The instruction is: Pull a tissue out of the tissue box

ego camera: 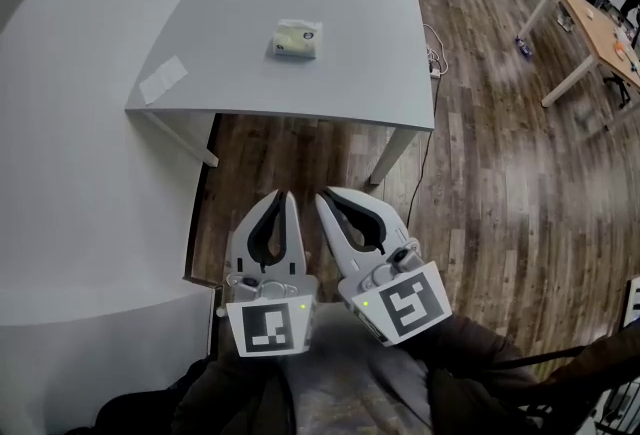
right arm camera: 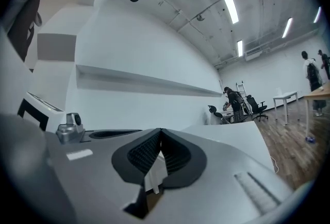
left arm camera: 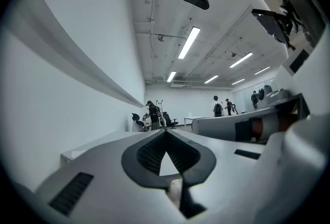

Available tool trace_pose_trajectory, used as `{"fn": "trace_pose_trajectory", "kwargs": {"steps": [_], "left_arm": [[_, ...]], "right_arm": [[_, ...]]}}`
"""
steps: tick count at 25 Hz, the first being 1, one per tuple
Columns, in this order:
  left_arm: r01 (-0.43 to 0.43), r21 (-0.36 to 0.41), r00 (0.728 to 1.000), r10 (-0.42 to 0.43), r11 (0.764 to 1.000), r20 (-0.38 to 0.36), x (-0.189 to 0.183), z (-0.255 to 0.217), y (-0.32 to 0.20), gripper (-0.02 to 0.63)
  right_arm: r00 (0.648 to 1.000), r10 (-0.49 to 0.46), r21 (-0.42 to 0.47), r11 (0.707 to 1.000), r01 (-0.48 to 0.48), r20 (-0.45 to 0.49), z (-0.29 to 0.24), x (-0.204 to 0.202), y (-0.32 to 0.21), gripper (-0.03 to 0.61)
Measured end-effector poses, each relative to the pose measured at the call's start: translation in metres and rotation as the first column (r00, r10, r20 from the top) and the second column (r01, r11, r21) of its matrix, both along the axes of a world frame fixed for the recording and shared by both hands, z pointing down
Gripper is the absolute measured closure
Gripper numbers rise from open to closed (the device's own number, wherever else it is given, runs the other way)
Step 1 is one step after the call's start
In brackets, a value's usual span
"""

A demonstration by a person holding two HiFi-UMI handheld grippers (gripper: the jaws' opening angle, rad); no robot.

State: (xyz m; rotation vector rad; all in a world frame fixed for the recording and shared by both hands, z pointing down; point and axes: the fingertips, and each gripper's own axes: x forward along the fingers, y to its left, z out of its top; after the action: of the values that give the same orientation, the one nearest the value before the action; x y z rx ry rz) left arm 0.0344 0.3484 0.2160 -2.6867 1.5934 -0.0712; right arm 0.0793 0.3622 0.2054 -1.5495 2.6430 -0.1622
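The tissue box [ego camera: 296,39], a small pale soft pack, lies near the middle of the grey table [ego camera: 240,13] in the head view. Both grippers are held close to the person's body, well short of the table's near edge, pointing level toward it. My left gripper [ego camera: 289,195] has its jaws closed tip to tip with nothing between them; the left gripper view shows the same [left arm camera: 165,132]. My right gripper [ego camera: 322,194] sits beside it, also shut and empty [right arm camera: 160,131]. The pack does not show in either gripper view.
A white slip of paper [ego camera: 163,79] lies at the table's left corner. A cable and power strip [ego camera: 436,63] trail on the wooden floor right of the table. A wooden desk [ego camera: 600,28] stands far right. A white counter [ego camera: 80,223] runs along the left.
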Motion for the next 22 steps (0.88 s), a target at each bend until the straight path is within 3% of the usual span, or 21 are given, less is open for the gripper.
{"fn": "trace_pose_trajectory", "kwargs": {"steps": [7, 17, 22], "left_arm": [[-0.013, -0.01, 1.0, 0.013, 1.0, 0.004, 0.003, 0.013, -0.069, 0.614], [-0.072, -0.092, 0.997, 0.072, 0.993, -0.004, -0.005, 0.048, -0.253, 0.615], [-0.091, -0.117, 0.996, 0.088, 0.989, -0.032, -0.009, 0.049, -0.32, 0.615]], "right_arm": [[0.999, 0.026, 0.018, 1.0, -0.026, -0.027, 0.004, 0.01, -0.071, 0.575], [0.999, 0.024, -0.103, 0.994, -0.027, -0.029, 0.051, -0.013, -0.254, 0.575], [0.998, 0.021, -0.101, 0.995, -0.027, -0.064, 0.044, -0.023, -0.323, 0.575]]}}
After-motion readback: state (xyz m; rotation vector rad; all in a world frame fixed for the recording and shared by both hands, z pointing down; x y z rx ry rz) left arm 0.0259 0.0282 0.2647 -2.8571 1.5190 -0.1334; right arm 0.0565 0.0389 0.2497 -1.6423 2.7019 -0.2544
